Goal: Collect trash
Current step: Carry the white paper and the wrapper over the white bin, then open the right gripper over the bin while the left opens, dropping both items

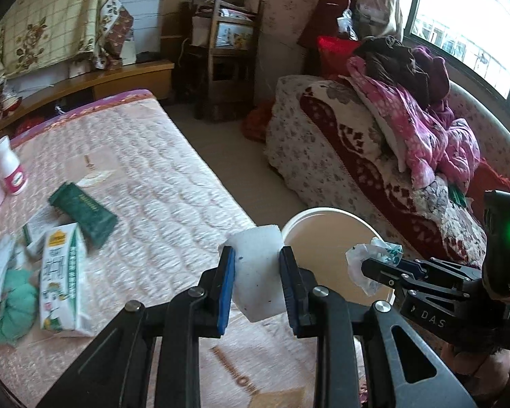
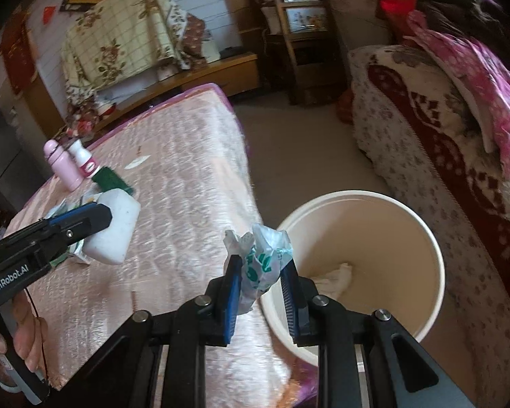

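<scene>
My left gripper (image 1: 256,265) is shut on a white foam block (image 1: 256,272), held over the pink mattress edge beside the cream bucket (image 1: 326,219). In the right wrist view that left gripper (image 2: 95,224) and the foam block (image 2: 114,227) show at the left. My right gripper (image 2: 260,272) is shut on a crumpled white and green wrapper (image 2: 261,261), at the near left rim of the bucket (image 2: 435,265). In the left wrist view the right gripper (image 1: 367,267) holds the wrapper (image 1: 374,258) above the bucket. A crumpled white tissue (image 2: 336,275) lies at the bucket's bottom.
On the mattress (image 1: 159,176) lie a milk carton (image 1: 63,275), a dark green pouch (image 1: 83,214), a green cloth (image 1: 12,306), a white bottle (image 1: 10,166) and a pink bottle (image 2: 63,163). A sofa piled with pink clothes (image 1: 414,125) stands right of the bucket. A wooden shelf (image 1: 227,57) stands behind.
</scene>
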`<move>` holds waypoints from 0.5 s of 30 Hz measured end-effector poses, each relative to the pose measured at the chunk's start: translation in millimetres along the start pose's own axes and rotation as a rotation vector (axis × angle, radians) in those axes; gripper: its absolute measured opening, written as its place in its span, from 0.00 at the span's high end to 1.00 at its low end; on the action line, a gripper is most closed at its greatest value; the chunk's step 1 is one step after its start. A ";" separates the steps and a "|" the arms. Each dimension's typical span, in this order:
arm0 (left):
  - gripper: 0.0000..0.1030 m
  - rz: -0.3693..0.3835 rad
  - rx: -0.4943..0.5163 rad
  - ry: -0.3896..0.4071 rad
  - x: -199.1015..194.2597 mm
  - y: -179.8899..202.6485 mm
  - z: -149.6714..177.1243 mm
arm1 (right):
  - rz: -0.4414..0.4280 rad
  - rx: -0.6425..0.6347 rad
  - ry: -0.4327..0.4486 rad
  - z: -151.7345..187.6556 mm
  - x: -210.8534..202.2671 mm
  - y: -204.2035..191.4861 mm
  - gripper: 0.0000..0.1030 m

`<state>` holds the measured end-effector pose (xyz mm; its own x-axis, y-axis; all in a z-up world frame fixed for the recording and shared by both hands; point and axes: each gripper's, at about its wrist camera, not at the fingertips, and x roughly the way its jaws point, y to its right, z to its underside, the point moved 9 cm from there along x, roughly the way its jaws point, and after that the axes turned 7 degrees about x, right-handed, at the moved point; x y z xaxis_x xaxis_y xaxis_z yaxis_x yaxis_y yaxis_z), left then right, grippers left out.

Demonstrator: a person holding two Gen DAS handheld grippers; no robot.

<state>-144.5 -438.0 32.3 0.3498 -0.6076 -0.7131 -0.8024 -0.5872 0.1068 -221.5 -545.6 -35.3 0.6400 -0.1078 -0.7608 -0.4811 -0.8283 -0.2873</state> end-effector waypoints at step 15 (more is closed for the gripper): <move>0.73 0.091 0.021 -0.048 49.8 41.1 -4.3 | 0.100 0.087 -0.016 3.9 9.2 65.8 0.76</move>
<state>-158.1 -494.6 4.1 0.2513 -0.6312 -0.7338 -0.8401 -0.5187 0.1585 -249.6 -598.9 -63.4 0.5767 -0.1780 -0.7973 -0.5929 -0.7626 -0.2586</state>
